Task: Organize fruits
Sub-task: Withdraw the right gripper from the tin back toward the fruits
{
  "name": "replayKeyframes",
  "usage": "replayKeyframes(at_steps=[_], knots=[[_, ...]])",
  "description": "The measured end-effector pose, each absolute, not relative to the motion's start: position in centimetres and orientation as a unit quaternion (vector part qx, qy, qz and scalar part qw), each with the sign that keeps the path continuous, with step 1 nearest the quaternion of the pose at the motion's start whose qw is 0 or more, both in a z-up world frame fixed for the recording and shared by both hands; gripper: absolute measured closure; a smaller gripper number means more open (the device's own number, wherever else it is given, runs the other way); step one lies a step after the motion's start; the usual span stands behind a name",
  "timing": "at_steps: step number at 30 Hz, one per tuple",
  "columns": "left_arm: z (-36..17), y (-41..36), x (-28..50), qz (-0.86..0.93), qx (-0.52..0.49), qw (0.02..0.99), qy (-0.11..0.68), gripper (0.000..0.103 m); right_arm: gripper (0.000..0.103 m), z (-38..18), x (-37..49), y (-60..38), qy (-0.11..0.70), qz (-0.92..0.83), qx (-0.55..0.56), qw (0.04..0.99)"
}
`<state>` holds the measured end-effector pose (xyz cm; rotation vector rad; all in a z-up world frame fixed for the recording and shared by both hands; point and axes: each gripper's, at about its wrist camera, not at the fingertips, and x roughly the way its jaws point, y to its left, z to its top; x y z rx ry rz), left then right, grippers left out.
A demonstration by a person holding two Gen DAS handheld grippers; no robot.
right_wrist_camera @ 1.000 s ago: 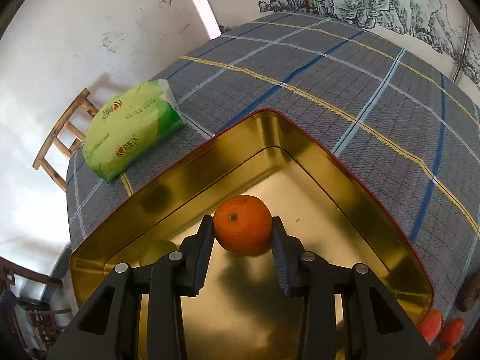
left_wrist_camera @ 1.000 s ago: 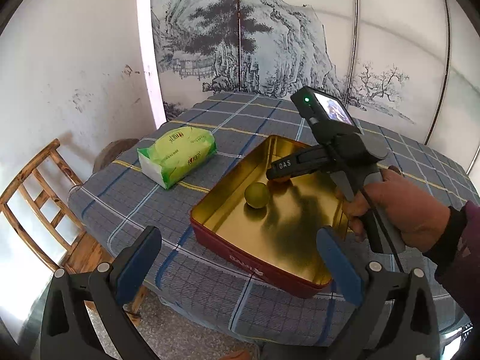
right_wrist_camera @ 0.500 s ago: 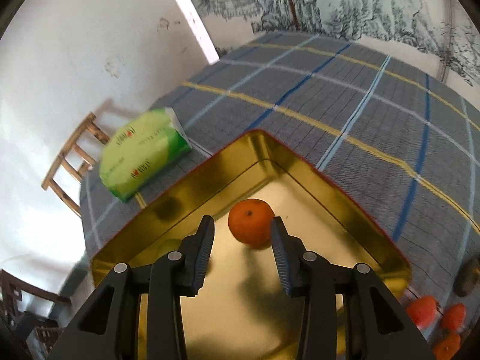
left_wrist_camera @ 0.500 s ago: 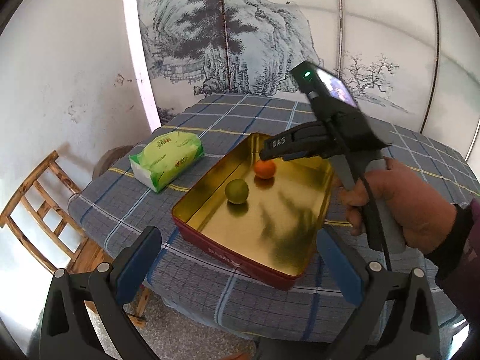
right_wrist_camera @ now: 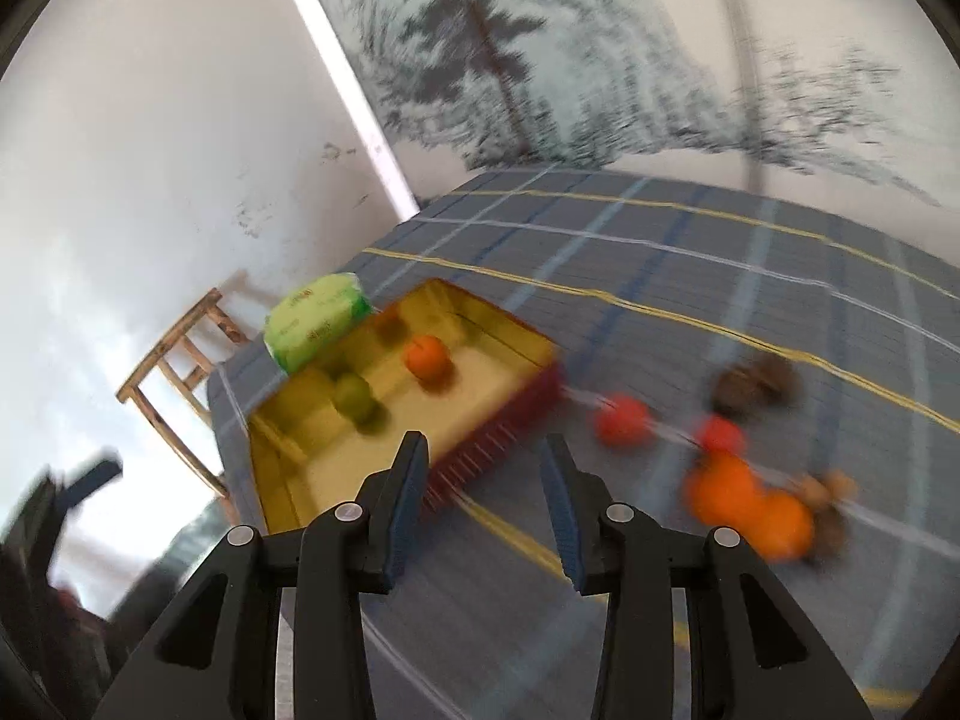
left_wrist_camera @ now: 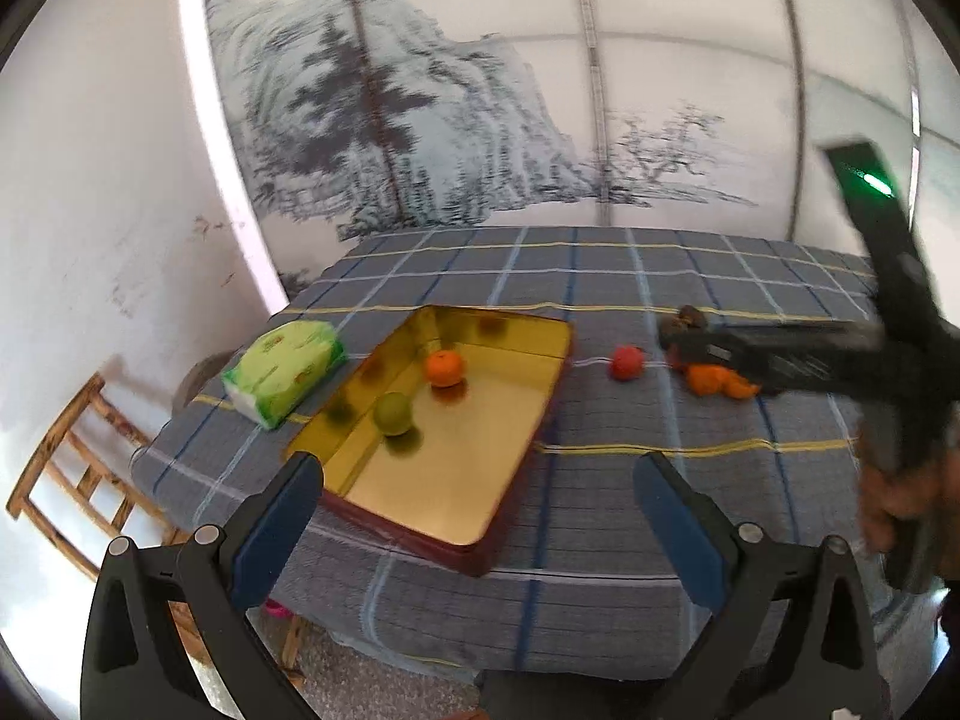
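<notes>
A gold tin tray with red walls [left_wrist_camera: 516, 456] [right_wrist_camera: 504, 438] sits on the checked tablecloth. In it lie an orange mandarin [left_wrist_camera: 444, 368] [right_wrist_camera: 427, 356] and a green fruit [left_wrist_camera: 393, 413] [right_wrist_camera: 354, 397]. On the cloth to its right lie a red fruit [left_wrist_camera: 627, 362] [right_wrist_camera: 621, 422], a second red fruit [right_wrist_camera: 720, 435], orange fruits [left_wrist_camera: 714, 381] [right_wrist_camera: 744, 504] and a brown fruit [right_wrist_camera: 753, 387]. My left gripper [left_wrist_camera: 474, 516] is open and empty, in front of the tray. My right gripper [right_wrist_camera: 485, 504] [left_wrist_camera: 678, 339] is open and empty, held above the loose fruits.
A green tissue pack [left_wrist_camera: 285, 363] [right_wrist_camera: 315, 327] lies left of the tray. A wooden chair [left_wrist_camera: 72, 474] [right_wrist_camera: 174, 366] stands beside the table's left edge. A painted screen and a white wall stand behind the table.
My right gripper let go of the mandarin in the tray, rose and swung right toward the loose fruits. My left gripper pulled back, away from the tray.
</notes>
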<state>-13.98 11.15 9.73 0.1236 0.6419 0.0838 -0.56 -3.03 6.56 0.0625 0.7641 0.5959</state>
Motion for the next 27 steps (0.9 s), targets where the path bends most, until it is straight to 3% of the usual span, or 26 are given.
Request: replayKeyframes(at_steps=[15, 27], knots=[[6.2, 3.1, -6.0, -0.192, 0.132, 0.894, 0.383, 0.000, 0.062, -0.7, -3.5, -21.4, 0.389, 0.105, 0.017, 0.915], [3.3, 1.1, 6.9, -0.290, 0.202, 0.803, 0.480, 0.000, 0.062, -2.3, -3.4, -21.7, 0.400, 0.124, 0.039, 0.907]])
